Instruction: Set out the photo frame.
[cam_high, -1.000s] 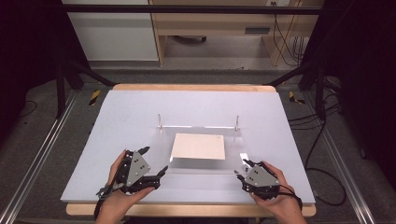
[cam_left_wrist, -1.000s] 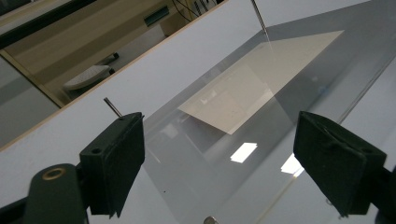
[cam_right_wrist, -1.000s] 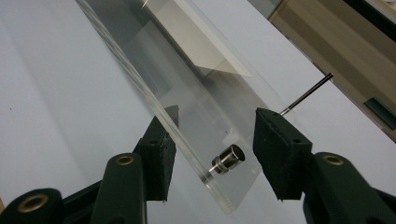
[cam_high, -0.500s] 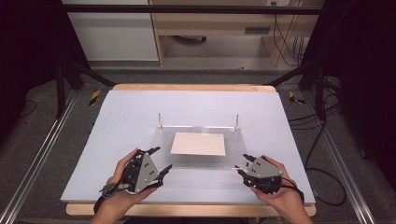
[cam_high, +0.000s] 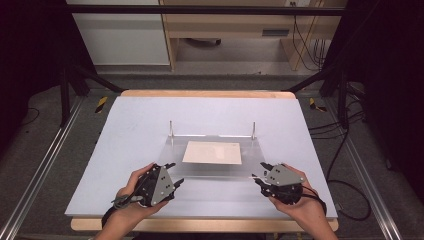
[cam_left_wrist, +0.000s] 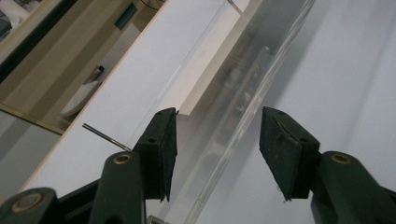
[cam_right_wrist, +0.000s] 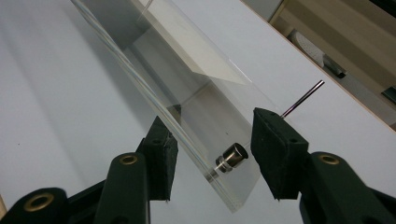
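moved in slightly toward the near corners of the clear acrylic plate (cam_high: 215, 172), both hands, since a second ago. left gripper (cam_high: 172, 181) just been closing, jaws now half-shut and straddling the plate's near-left edge in the left gripper view (cam_left_wrist: 233, 140), pads not yet pressing on it. right gripper (cam_high: 260, 179) jaws parted about the same, astride the near-right corner (cam_right_wrist: 205, 154) by a small metal standoff (cam_right_wrist: 232, 157), a gap visible on each side, so nothing clamped yet. plate lying mid-table on the white table (cam_high: 150, 120), raised on thin metal posts (cam_high: 253, 129) at the far side, a cream sheet (cam_high: 212, 152) beneath it. judged: grasp on both corners about to complete, probably ahead of a lift; uneven closing could tilt the plate.
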